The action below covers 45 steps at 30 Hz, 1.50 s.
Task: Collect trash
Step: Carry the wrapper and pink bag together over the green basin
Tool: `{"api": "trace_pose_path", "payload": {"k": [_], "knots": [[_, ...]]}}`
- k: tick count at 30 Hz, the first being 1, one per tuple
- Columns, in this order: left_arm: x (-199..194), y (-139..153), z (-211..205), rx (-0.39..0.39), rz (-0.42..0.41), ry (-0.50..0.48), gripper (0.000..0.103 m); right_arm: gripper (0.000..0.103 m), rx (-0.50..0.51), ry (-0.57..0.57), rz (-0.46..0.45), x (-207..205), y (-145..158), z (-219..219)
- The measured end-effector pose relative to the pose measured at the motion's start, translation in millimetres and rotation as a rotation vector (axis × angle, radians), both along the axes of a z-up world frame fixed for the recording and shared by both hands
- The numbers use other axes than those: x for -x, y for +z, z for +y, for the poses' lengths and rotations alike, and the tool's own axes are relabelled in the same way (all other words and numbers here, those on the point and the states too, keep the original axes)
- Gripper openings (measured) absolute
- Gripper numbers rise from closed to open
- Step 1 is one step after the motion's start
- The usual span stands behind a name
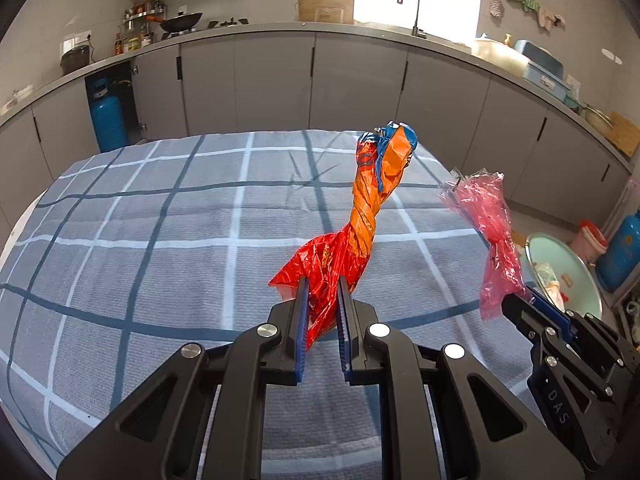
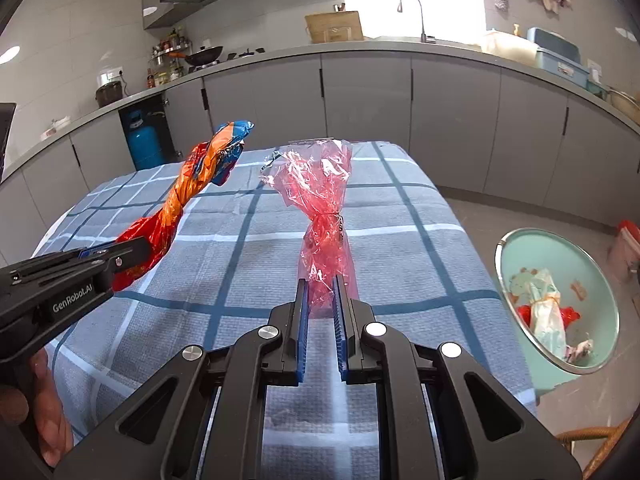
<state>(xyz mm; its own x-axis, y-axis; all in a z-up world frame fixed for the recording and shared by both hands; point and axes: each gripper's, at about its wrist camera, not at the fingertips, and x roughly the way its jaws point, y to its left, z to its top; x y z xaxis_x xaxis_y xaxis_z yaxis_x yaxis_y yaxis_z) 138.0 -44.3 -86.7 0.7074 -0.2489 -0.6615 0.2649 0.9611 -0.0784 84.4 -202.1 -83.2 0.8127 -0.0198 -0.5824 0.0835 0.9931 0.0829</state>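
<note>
My left gripper [image 1: 323, 286] is shut on a twisted orange, red and blue snack wrapper [image 1: 366, 216] and holds it up above the checked table [image 1: 160, 240]. It also shows in the right wrist view [image 2: 184, 196]. My right gripper [image 2: 320, 286] is shut on a crinkled pink cellophane wrapper [image 2: 320, 204] tied at its middle, held above the table; it also shows in the left wrist view [image 1: 494, 232]. A light green trash bin [image 2: 560, 296] stands on the floor right of the table, with several bits of trash inside.
Grey kitchen cabinets [image 1: 280, 84] and a counter run behind the table. A blue gas cylinder [image 1: 107, 120] stands in an open cabinet at the left, another [image 1: 622, 252] at the right. A wicker chair edge [image 2: 592, 444] is at lower right.
</note>
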Motion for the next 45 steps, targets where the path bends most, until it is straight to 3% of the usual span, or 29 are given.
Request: {"api": "trace_pose_path", "payload": {"k": [20, 45], "knots": [[16.2, 21.6, -81.6, 0.004, -0.036, -0.157, 0.014, 0.013, -0.045, -0.149, -0.048, 31.6, 10.4, -64.4], [14.1, 22.8, -134.4, -0.003, -0.034, -0.27, 0.014, 0.013, -0.072, -0.265, -0.047, 49.5, 11.0, -106.3]]}}
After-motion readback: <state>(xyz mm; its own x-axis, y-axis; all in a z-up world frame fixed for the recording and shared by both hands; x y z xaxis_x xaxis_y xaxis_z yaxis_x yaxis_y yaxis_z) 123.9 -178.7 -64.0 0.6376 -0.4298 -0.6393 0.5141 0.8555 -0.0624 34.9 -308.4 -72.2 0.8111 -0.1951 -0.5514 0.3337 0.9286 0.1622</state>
